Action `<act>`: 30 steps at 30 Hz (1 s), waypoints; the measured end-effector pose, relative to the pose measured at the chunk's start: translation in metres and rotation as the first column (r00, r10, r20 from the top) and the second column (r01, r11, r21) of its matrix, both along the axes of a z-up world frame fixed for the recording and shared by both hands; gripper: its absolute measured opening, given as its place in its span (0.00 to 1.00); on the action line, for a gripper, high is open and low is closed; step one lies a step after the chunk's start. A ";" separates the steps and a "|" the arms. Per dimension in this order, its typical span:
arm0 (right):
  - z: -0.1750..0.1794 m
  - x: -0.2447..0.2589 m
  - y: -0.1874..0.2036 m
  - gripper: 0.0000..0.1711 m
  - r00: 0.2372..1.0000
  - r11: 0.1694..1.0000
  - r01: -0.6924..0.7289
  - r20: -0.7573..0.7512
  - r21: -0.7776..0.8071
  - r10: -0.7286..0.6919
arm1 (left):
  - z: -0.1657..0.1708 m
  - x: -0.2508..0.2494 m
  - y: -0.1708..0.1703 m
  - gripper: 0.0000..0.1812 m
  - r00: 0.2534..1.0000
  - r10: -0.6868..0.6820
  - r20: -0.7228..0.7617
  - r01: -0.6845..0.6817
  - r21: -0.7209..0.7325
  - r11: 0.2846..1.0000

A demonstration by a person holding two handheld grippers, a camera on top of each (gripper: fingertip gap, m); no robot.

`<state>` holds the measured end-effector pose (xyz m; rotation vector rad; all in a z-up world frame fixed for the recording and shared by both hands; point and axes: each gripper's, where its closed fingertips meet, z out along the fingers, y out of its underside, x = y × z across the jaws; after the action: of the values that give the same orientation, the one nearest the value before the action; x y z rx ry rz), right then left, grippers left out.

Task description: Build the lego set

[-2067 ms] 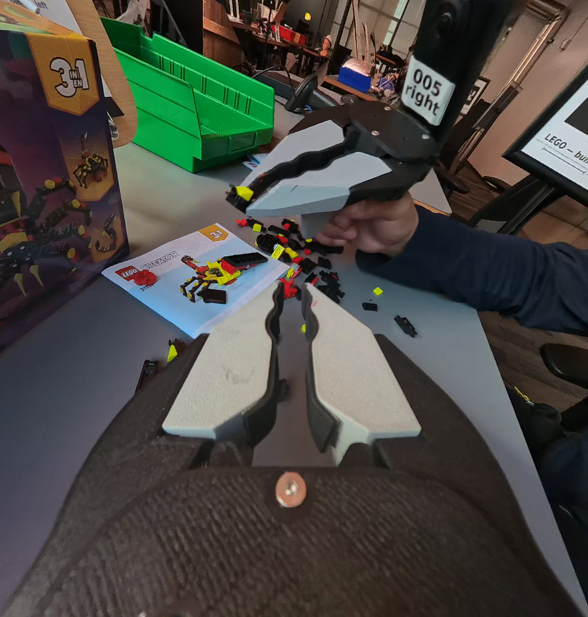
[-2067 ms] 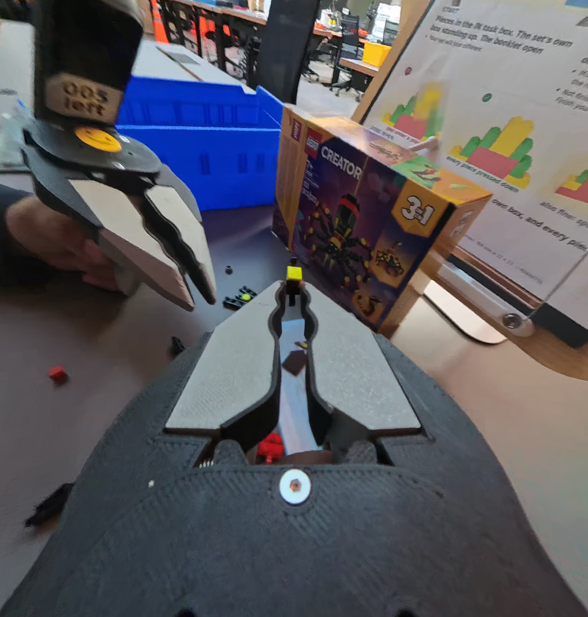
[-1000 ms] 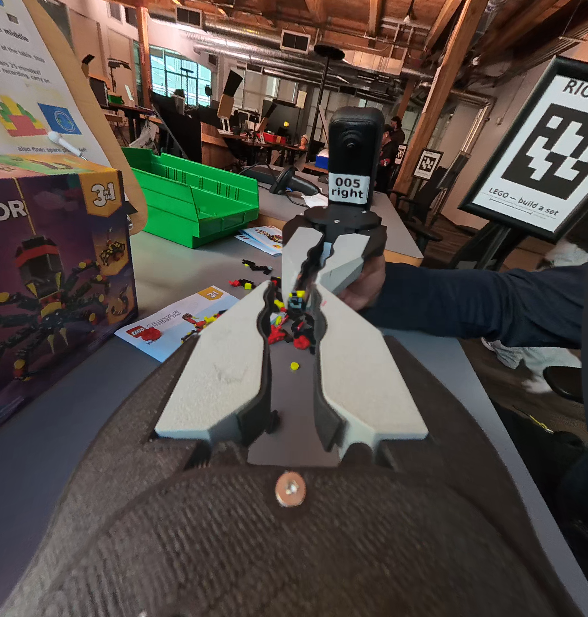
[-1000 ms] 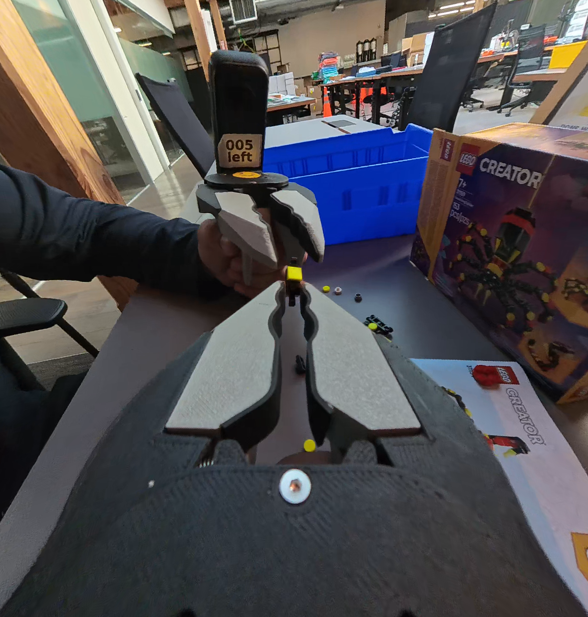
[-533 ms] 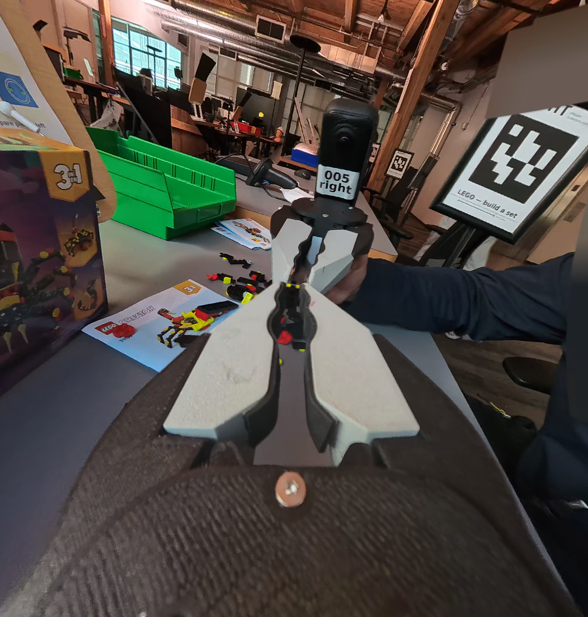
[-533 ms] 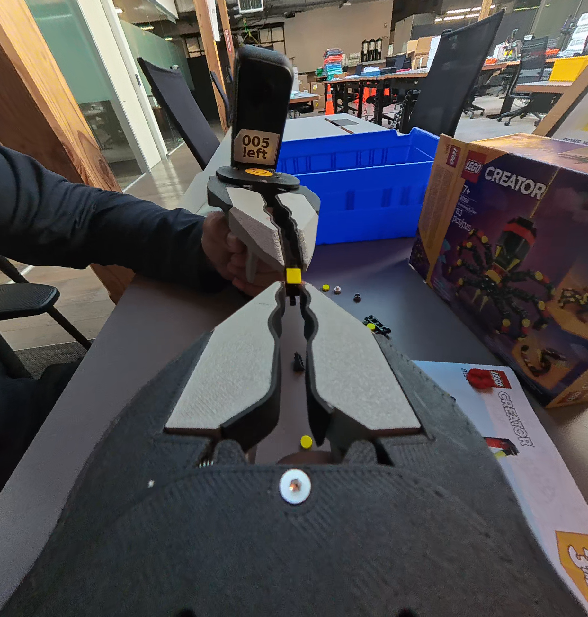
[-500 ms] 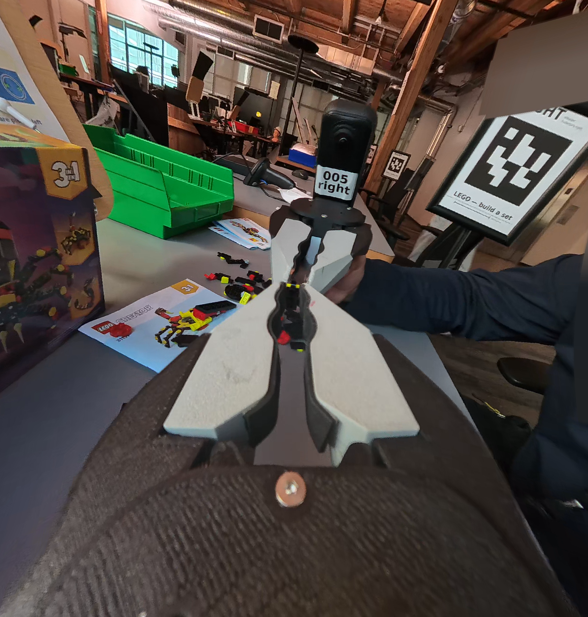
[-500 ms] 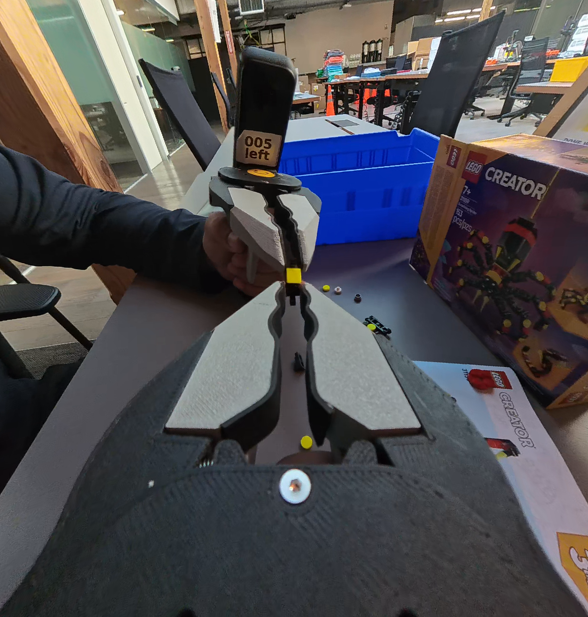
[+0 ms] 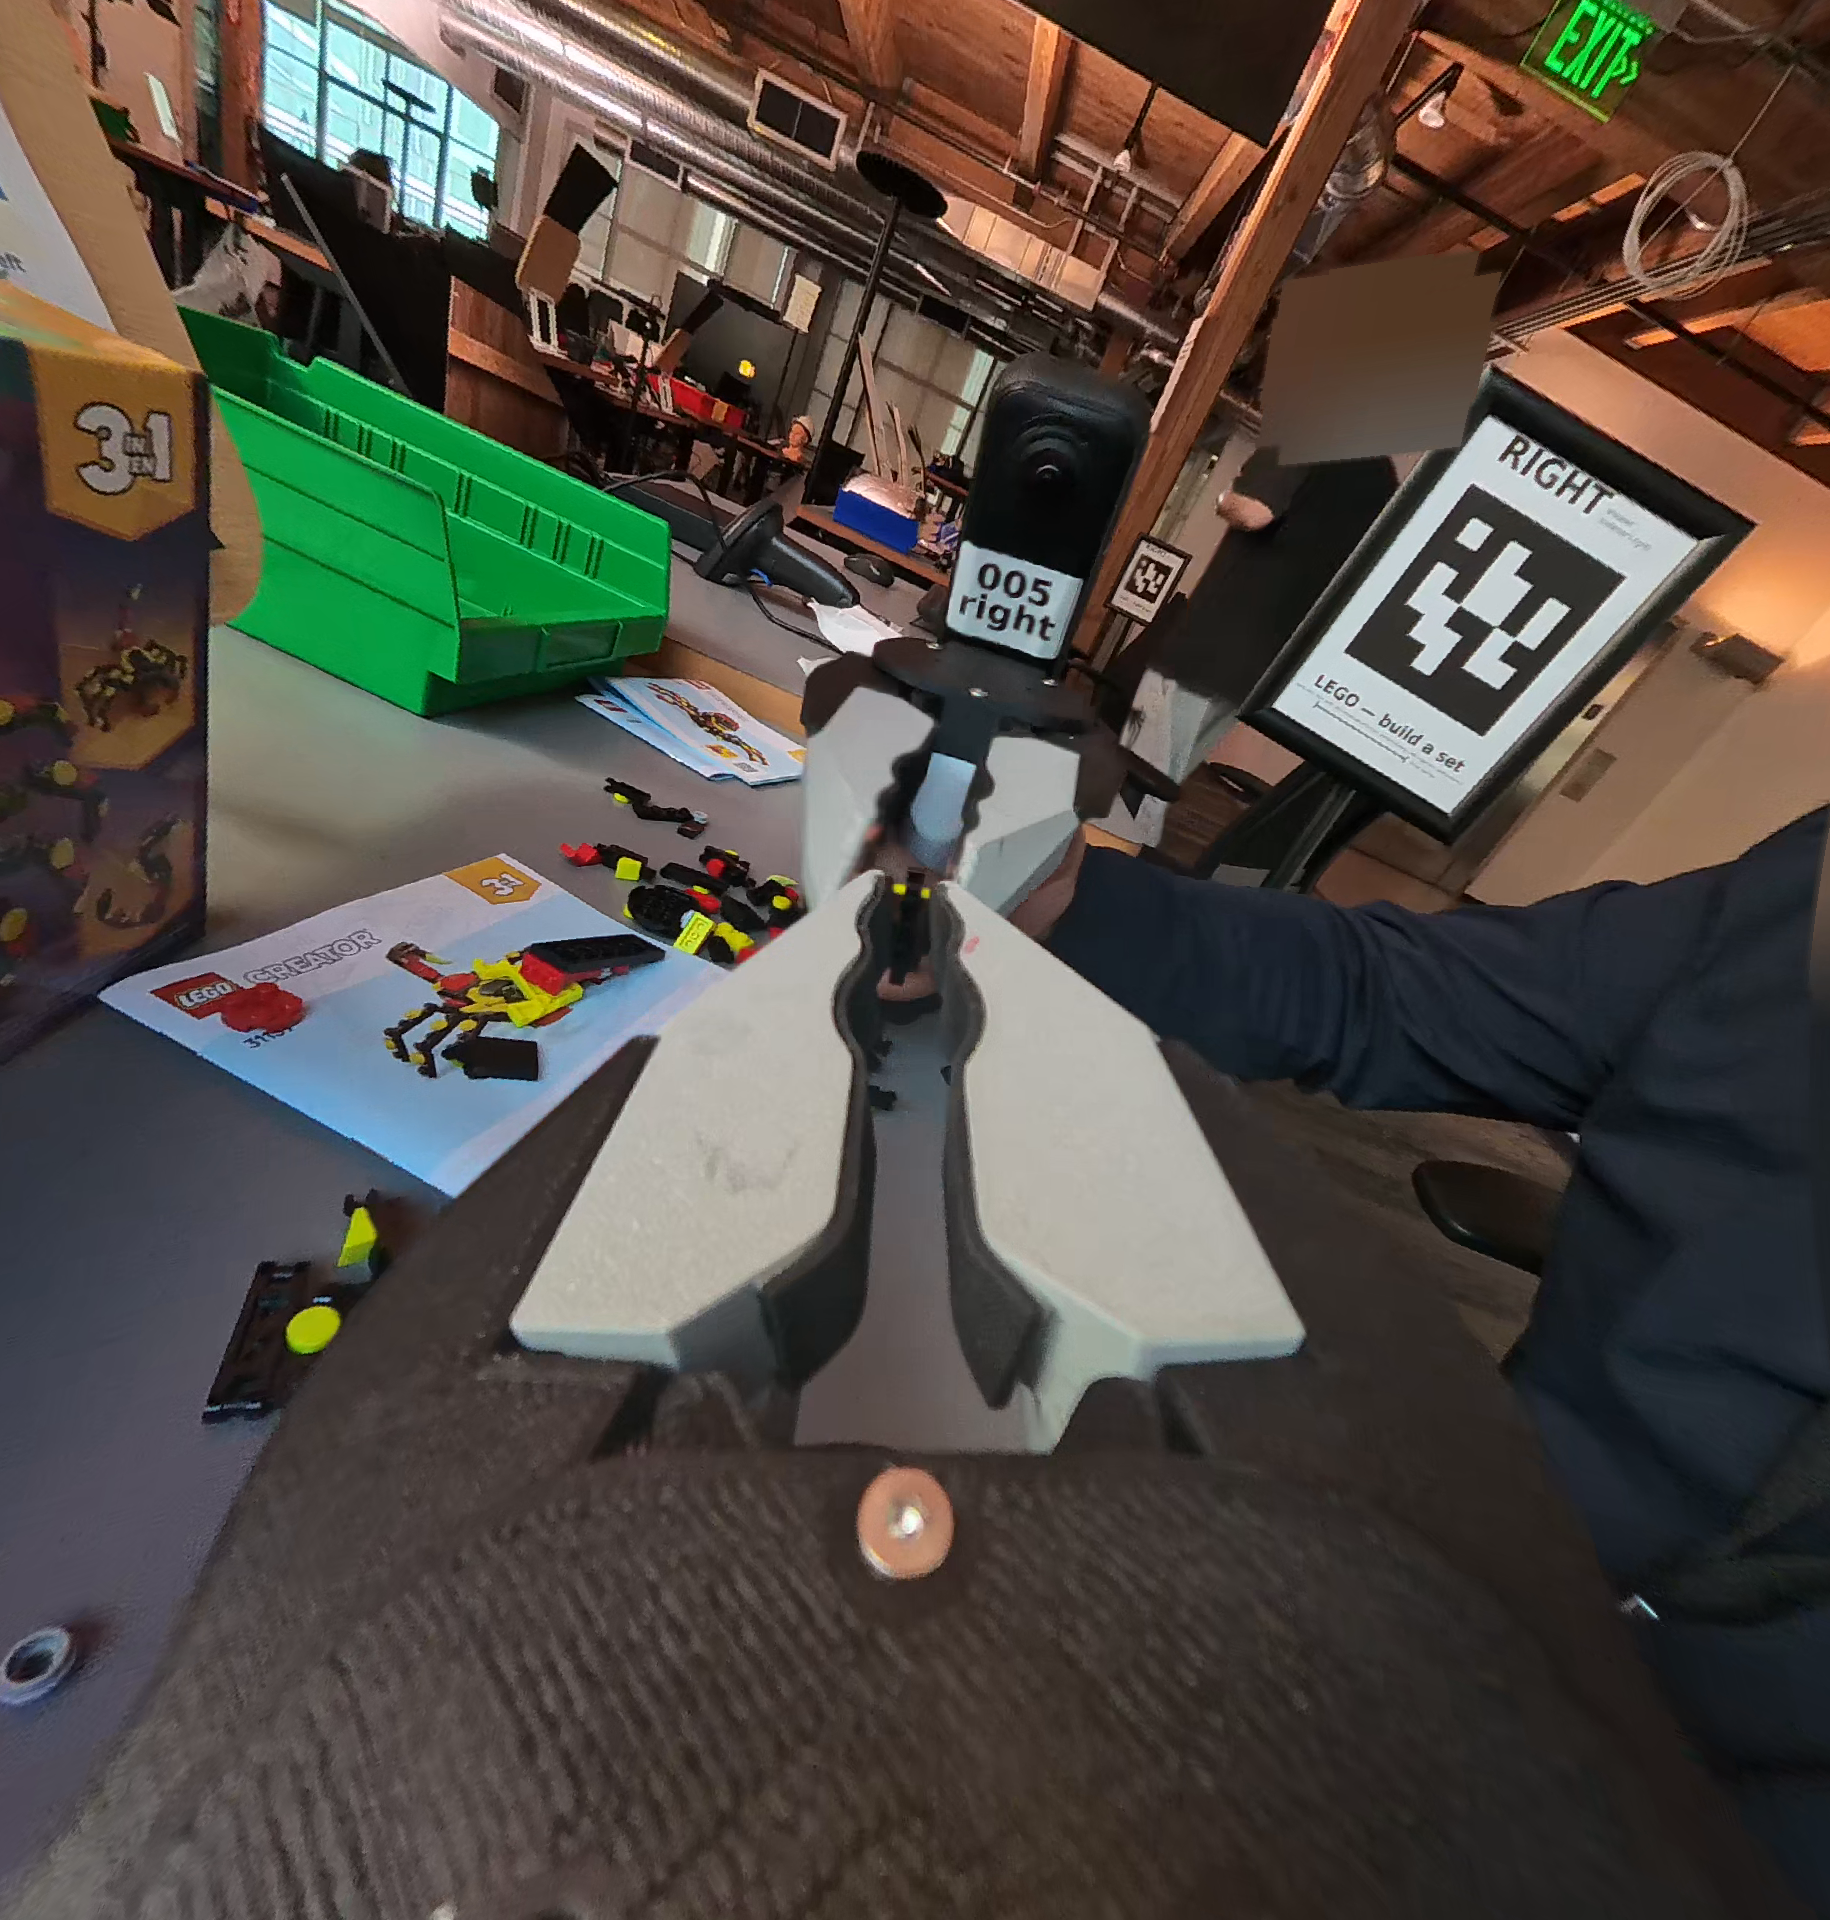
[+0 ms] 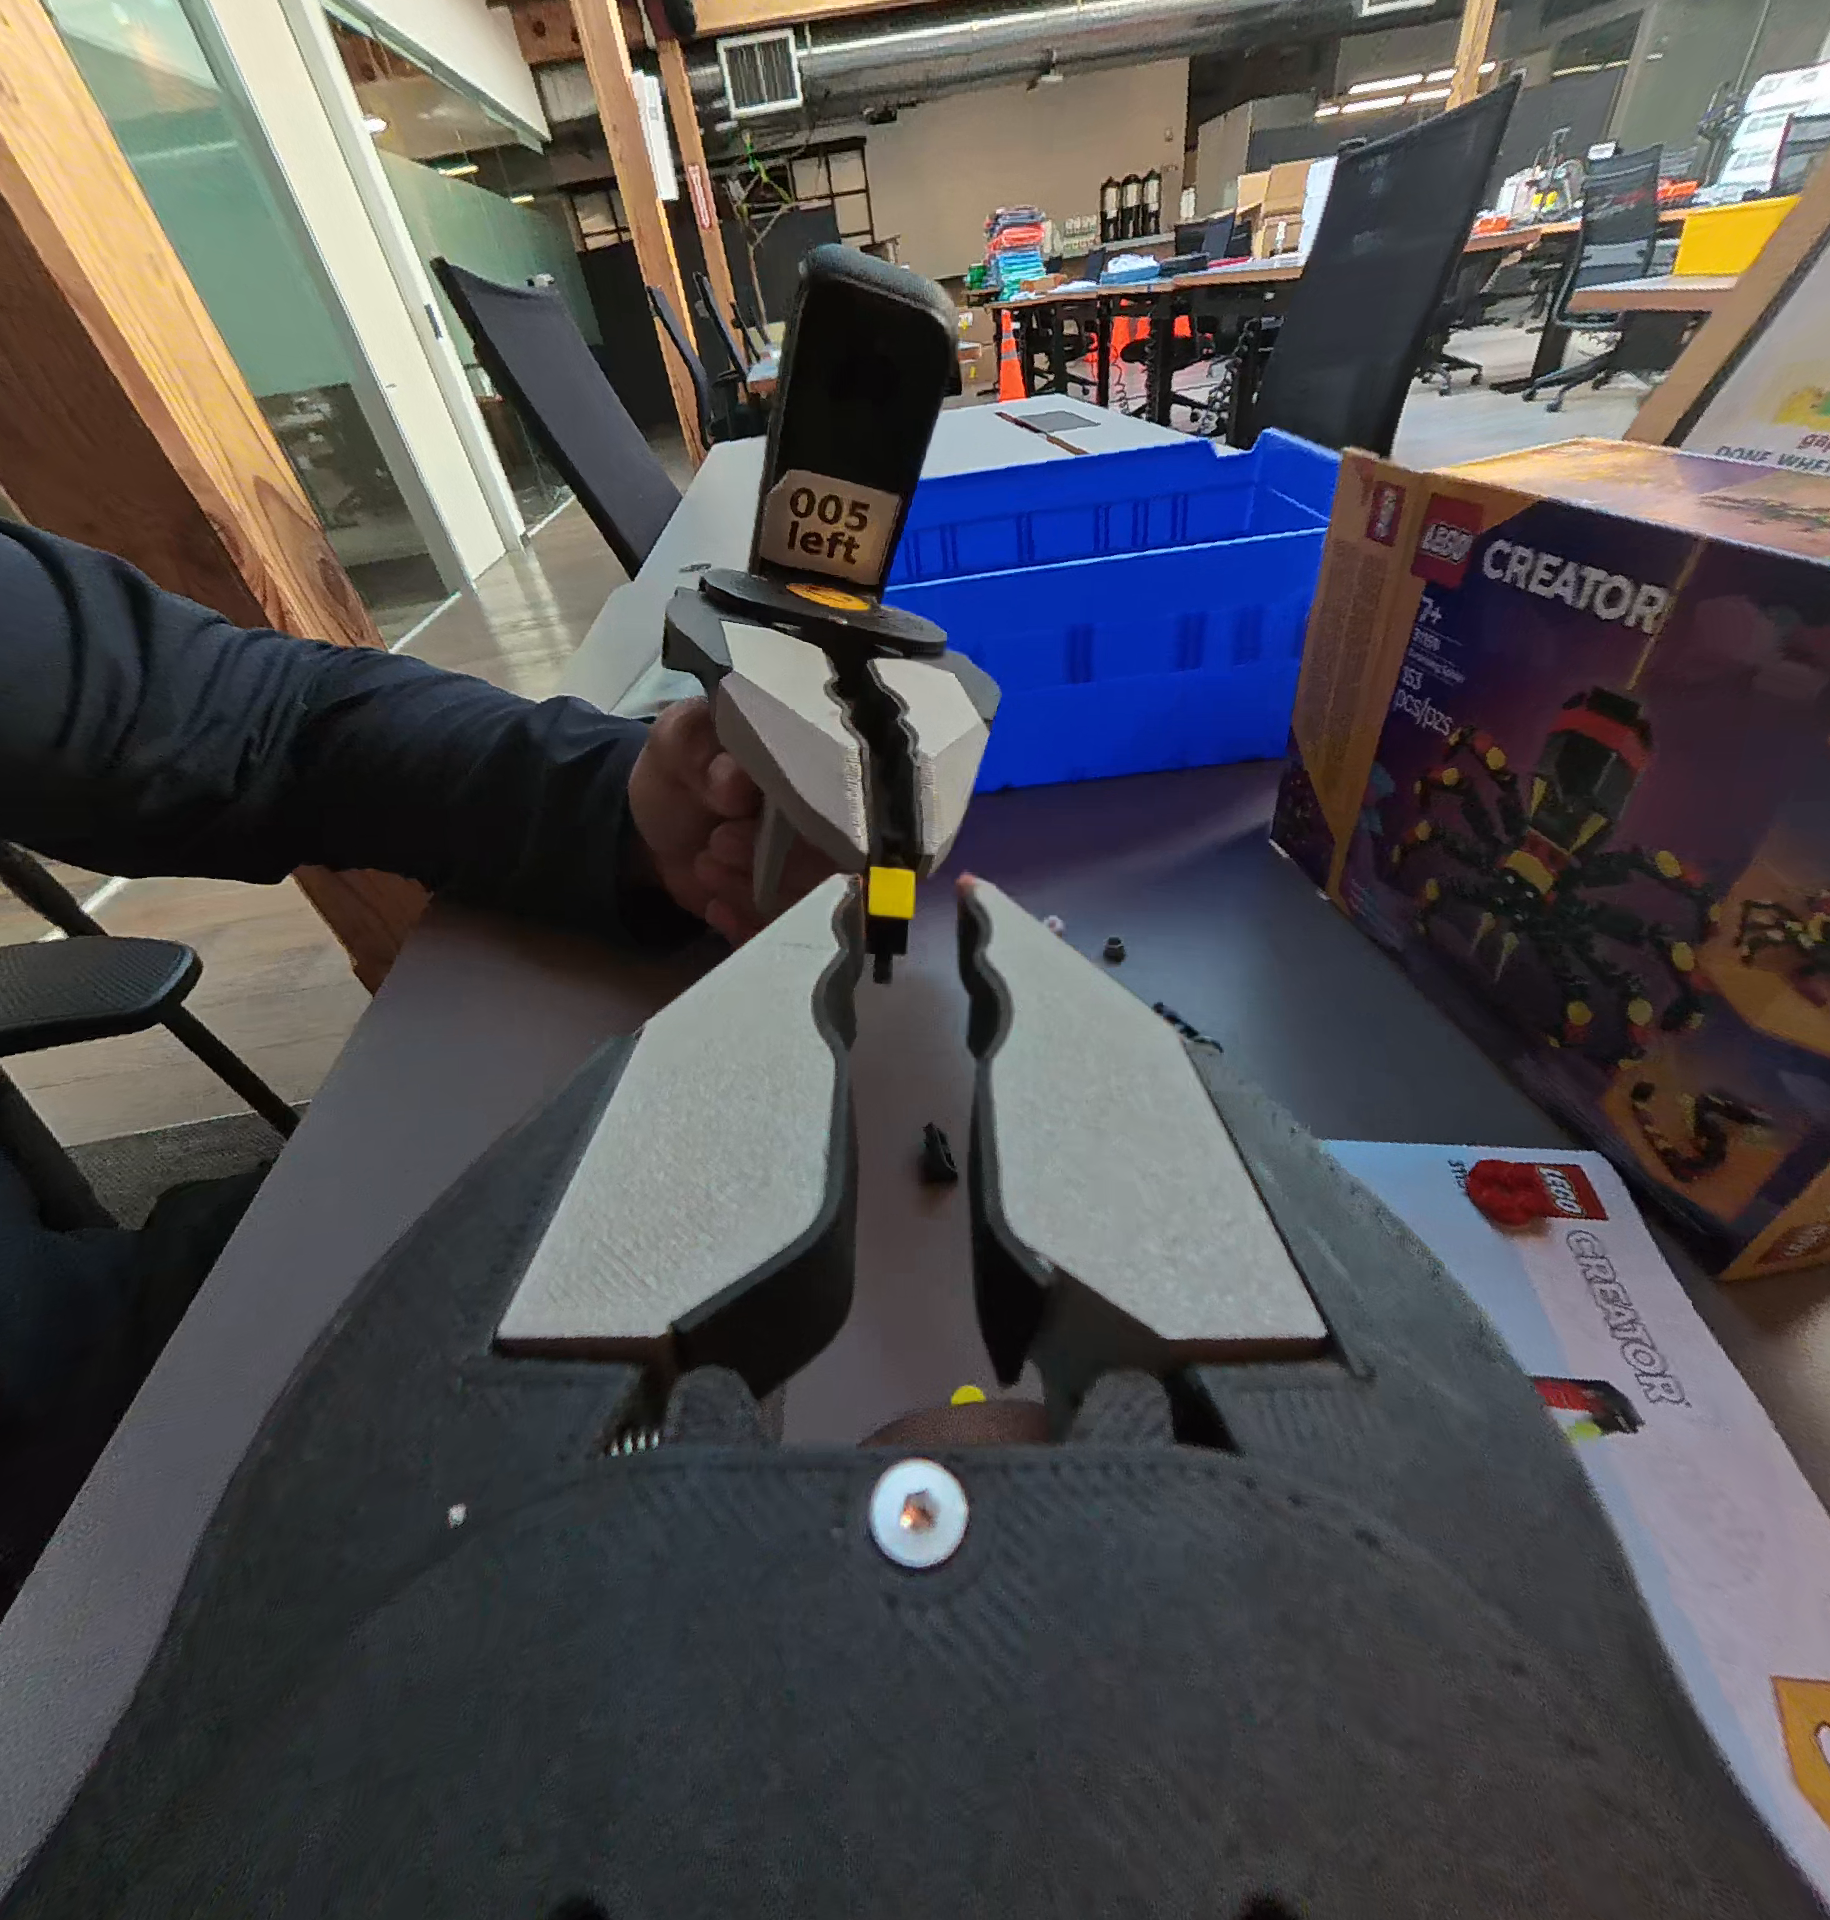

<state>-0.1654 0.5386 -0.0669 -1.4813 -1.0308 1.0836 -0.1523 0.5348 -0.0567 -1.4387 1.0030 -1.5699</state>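
Observation:
My left gripper (image 9: 906,896) is shut on a small black-and-yellow lego assembly (image 9: 903,930) and holds it above the table. In the right wrist view the left gripper (image 10: 888,854) points down with the assembly's yellow brick (image 10: 890,891) and a black stub below its tips. My right gripper (image 10: 908,888) is open, with one fingertip on each side of the assembly; its left finger is close to the assembly and the right one stands apart. From the left wrist view the right gripper (image 9: 926,831) faces me just behind the piece.
A lego box (image 10: 1617,810) stands on the right and a blue bin (image 10: 1098,623) behind it. A green bin (image 9: 423,561), an instruction booklet (image 9: 371,997) and several loose pieces (image 9: 703,894) lie on the grey table. A black plate with a yellow stud (image 9: 277,1340) lies near me. A sign stand (image 9: 1493,623) is at the right. The grippers are tip to tip, or close to it.
My left gripper closed on the assembly that my right gripper held. My right gripper has now opened and let go of it.

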 end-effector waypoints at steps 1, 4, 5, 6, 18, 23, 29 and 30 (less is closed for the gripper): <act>-0.002 -0.002 -0.003 0.03 1.000 1.000 -0.017 0.011 -0.001 0.018 | -0.001 0.001 0.000 0.02 1.000 0.005 -0.004 -0.005 0.002 1.000; -0.003 -0.003 0.001 0.03 1.000 1.000 0.010 0.026 0.004 -0.010 | -0.002 -0.001 0.004 0.02 1.000 0.017 -0.009 -0.017 0.015 1.000; -0.002 -0.003 0.000 0.03 1.000 1.000 0.006 0.021 0.003 -0.006 | -0.001 -0.001 0.003 0.02 1.000 0.018 -0.008 -0.018 0.024 1.000; -0.002 -0.003 0.000 0.03 1.000 1.000 -0.002 0.015 -0.001 0.002 | -0.001 -0.001 0.003 0.02 1.000 0.018 -0.008 -0.018 0.030 0.999; 0.005 -0.001 -0.002 0.03 0.997 0.997 -0.045 -0.060 -0.066 0.041 | 0.003 -0.002 0.002 0.02 1.000 0.006 0.022 -0.007 0.034 0.999; 0.015 -0.003 0.005 0.03 0.988 0.989 -0.011 -0.156 -0.146 -0.012 | 0.012 -0.007 0.009 0.01 0.994 0.063 0.086 -0.067 0.042 0.997; 0.029 -0.002 0.013 0.02 0.954 0.974 0.007 -0.290 -0.227 -0.074 | 0.024 -0.010 0.017 0.01 0.972 0.093 0.216 -0.067 -0.127 0.990; 0.031 -0.001 0.015 0.02 0.944 0.969 0.008 -0.319 -0.246 -0.089 | 0.025 -0.010 0.018 0.01 0.969 0.104 0.222 -0.073 -0.142 0.987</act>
<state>-0.1661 0.5537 -0.0355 -1.4427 -0.6412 1.4042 -0.1626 0.5533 -0.0322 -1.3337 0.7014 -1.7180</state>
